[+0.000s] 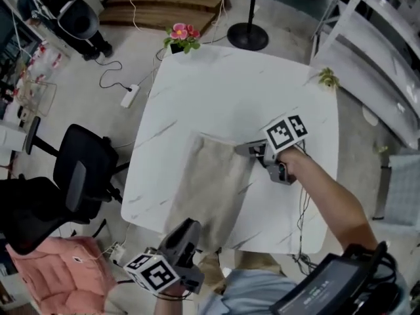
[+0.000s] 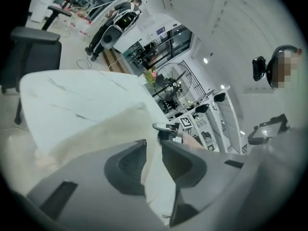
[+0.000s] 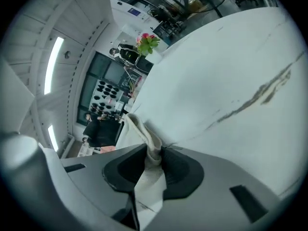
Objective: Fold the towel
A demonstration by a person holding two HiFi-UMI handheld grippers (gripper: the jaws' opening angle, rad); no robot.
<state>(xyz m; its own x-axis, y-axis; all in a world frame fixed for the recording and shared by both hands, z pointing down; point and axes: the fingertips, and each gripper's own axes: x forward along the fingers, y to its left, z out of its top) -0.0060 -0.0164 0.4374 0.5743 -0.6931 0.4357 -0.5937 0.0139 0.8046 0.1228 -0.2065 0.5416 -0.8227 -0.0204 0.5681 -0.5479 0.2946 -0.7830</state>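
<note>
White veined table (image 1: 223, 97), beige towel (image 1: 210, 189) across it, pink flowers (image 1: 182, 35) at corner

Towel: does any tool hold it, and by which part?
Both: the right tool pinches the towel at its far right corner, the left tool at its near edge.
</note>
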